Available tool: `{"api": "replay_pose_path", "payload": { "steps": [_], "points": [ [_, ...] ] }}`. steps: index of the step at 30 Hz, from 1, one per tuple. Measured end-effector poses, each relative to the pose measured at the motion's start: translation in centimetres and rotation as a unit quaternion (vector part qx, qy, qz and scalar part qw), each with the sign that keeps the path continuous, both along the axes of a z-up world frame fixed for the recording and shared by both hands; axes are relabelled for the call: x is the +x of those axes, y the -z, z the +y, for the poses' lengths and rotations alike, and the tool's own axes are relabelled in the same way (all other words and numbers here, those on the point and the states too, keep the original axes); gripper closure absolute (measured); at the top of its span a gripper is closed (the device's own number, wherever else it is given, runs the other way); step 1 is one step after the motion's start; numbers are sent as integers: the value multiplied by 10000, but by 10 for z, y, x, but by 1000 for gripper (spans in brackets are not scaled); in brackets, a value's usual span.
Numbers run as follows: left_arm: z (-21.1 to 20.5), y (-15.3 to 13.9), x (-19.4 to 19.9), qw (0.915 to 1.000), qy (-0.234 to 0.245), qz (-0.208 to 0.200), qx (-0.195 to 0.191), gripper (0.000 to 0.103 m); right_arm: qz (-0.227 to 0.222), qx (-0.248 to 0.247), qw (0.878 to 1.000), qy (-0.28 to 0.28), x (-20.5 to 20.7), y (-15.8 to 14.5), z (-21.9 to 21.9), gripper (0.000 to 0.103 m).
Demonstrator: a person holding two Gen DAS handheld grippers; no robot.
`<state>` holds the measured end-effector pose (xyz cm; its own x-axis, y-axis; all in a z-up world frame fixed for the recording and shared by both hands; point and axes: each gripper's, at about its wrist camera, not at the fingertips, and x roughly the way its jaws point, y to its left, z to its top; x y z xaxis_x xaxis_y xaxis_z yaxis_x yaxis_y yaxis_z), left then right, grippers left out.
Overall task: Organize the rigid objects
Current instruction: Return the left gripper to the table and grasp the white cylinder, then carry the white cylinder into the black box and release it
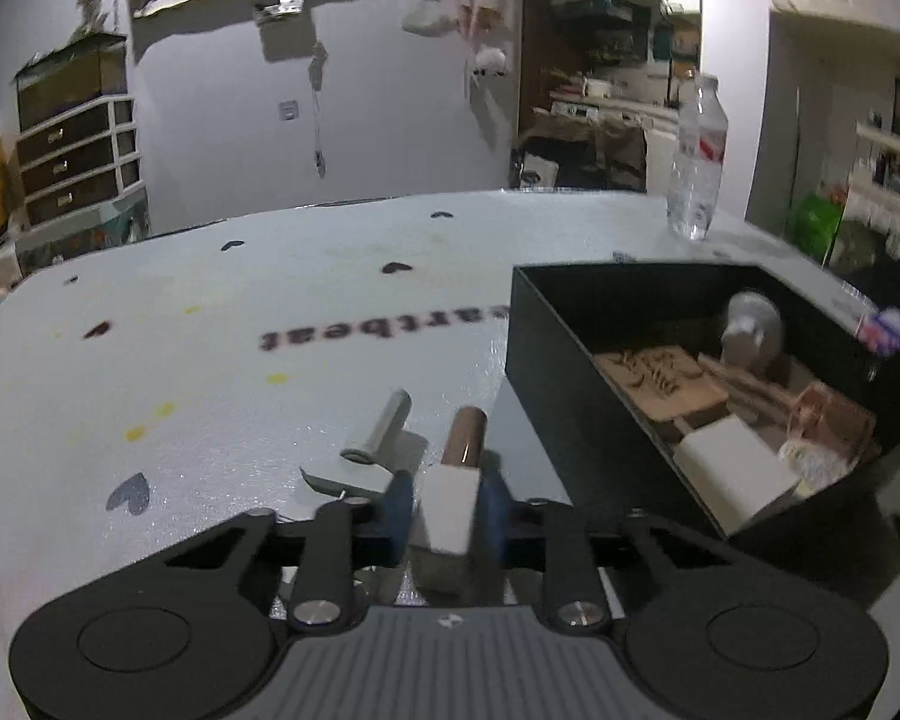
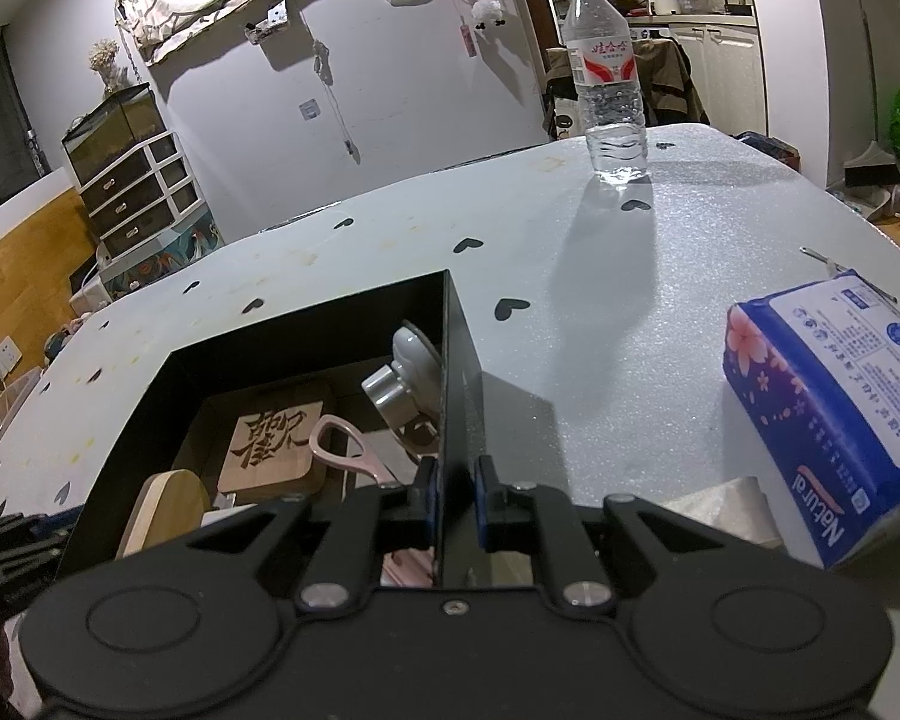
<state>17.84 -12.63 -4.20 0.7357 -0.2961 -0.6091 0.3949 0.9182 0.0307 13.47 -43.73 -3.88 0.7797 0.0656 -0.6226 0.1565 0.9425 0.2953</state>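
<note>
My left gripper [image 1: 446,501] has its fingers clamped on a white block with a brown cylinder [image 1: 465,435] at its front, low over the surface [image 1: 210,324]; a grey metal cylinder [image 1: 384,426] lies just beside it. Only my right view shows the right gripper [image 2: 450,495] pinching the black box [image 2: 462,372] wall, a water bottle [image 2: 609,78], and a blue pack [image 2: 840,396] reading "Natural". The surface print reads "artbeat".

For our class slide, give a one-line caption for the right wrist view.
Right hand-held gripper clamps the black box wall; water bottle stands behind.
</note>
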Motion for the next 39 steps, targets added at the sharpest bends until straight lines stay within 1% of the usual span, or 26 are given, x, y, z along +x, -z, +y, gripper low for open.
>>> {"api": "replay_pose_path", "payload": {
  "steps": [3,6,9,12,15,19,21,23,25,27,30,33,36,39],
  "points": [
    [-3,2,1,10000,-10,50,57,81,1,2,10000,-2,0,0,0,90],
    [-4,10,6,9995,-55,305,112,80,-2,2,10000,-1,0,0,0,90],
    [-5,12,6,9996,-83,250,67,80,0,15,10000,-2,0,0,0,90],
    [-1,13,8,9993,-159,301,-139,81,-1,20,10000,-5,1,0,0,90],
    [1,13,10,9989,-209,338,-254,81,4,30,10000,-1,1,1,1,90],
    [0,10,13,9985,-221,426,-276,79,2,35,10000,-2,1,2,1,89],
    [-3,9,15,9986,-203,442,-213,80,3,38,10000,-2,2,2,1,89],
    [-4,9,17,9985,-206,442,-258,81,3,46,10000,-4,2,4,0,89],
    [0,10,18,9972,-307,483,-479,81,5,45,10000,-6,3,5,1,89],
    [8,10,19,9947,-474,542,-728,81,10,39,10000,-13,3,5,1,89],
    [21,6,16,9902,-665,525,-1107,81,35,17,10000,-39,4,5,1,89],
    [29,-5,11,9865,-741,436,-1392,81,48,-20,10000,-56,4,5,1,89],
    [33,-20,8,9808,-747,346,-1766,81,47,-19,10000,-62,4,5,1,89],
    [28,-35,7,9751,-742,265,-2072,81,50,-25,10000,-58,4,5,0,90]
  ]
}}
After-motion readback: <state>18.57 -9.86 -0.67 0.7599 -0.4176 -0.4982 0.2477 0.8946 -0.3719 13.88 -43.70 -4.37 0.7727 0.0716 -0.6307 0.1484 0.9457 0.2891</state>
